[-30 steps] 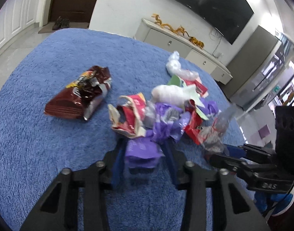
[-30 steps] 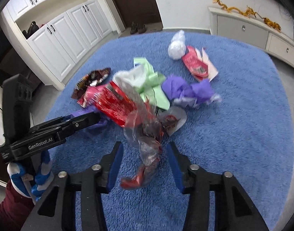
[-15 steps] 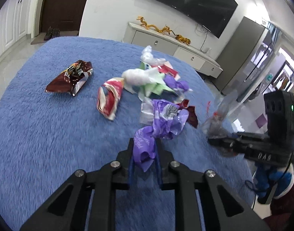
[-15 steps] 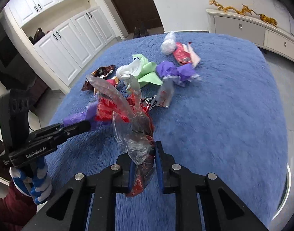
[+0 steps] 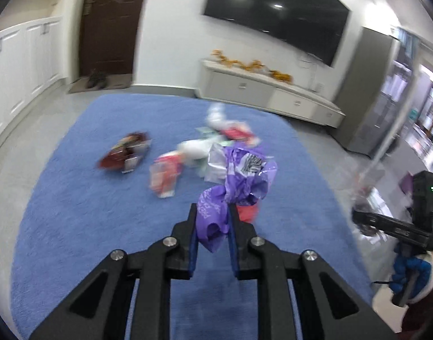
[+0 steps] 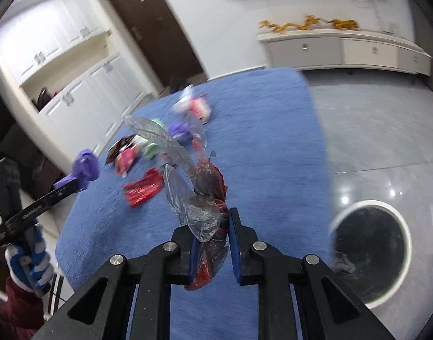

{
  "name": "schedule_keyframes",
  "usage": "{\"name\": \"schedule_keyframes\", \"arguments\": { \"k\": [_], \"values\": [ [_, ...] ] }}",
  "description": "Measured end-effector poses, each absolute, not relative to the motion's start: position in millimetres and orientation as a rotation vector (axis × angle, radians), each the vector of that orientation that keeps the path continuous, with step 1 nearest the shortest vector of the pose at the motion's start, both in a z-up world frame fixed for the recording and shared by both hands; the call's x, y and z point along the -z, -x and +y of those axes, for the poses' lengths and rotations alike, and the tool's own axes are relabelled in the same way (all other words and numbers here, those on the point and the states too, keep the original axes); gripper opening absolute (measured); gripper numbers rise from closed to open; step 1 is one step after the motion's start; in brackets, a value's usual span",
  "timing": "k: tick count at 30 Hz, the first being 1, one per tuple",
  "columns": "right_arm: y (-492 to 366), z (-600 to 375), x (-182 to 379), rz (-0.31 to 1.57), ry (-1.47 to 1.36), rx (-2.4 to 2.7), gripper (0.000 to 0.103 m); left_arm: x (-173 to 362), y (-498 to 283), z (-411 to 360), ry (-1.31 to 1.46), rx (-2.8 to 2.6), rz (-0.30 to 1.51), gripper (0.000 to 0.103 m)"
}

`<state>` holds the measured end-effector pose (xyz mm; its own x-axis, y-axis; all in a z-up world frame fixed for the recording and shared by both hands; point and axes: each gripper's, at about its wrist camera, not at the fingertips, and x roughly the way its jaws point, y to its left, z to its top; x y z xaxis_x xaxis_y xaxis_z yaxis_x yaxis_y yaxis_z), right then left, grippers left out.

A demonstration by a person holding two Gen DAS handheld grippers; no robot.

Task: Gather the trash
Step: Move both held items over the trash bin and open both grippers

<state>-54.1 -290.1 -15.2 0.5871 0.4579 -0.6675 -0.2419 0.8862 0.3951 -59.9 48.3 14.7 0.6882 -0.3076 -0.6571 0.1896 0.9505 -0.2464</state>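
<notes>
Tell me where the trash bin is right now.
In the right wrist view, the trash bin stands on the grey floor at lower right, just off the blue rug's edge, right of the right gripper.

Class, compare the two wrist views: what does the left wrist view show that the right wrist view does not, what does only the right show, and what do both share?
Only the left wrist view shows the wall television and the left gripper close up, shut on a purple wrapper.

Only the right wrist view shows the round trash bin on the grey floor and the right gripper close up, shut on a clear and red wrapper.

Both show the blue rug, the trash scattered on it, the dark door and the low white sideboard.
</notes>
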Motion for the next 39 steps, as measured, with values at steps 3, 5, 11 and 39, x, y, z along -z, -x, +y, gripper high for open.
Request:
{"name": "schedule_keyframes", "arguments": {
  "k": [3,5,11,39],
  "values": [
    [58,-331,18,0.833,-0.321,-0.331,0.018,-24,49,-6,0.153,0.418,0.785,0.017],
    [59,-358,25,0.832,-0.343,-0.259,0.018,-24,40,-38,0.144,0.489,0.813,0.017],
    [59,-431,64,0.885,-0.433,-0.088,0.018,-11,12,-160,0.040,0.678,0.912,0.017],
    [81,-523,129,0.972,-0.610,0.134,0.044,16,-19,-313,-0.097,0.782,0.987,0.058]
  ]
}}
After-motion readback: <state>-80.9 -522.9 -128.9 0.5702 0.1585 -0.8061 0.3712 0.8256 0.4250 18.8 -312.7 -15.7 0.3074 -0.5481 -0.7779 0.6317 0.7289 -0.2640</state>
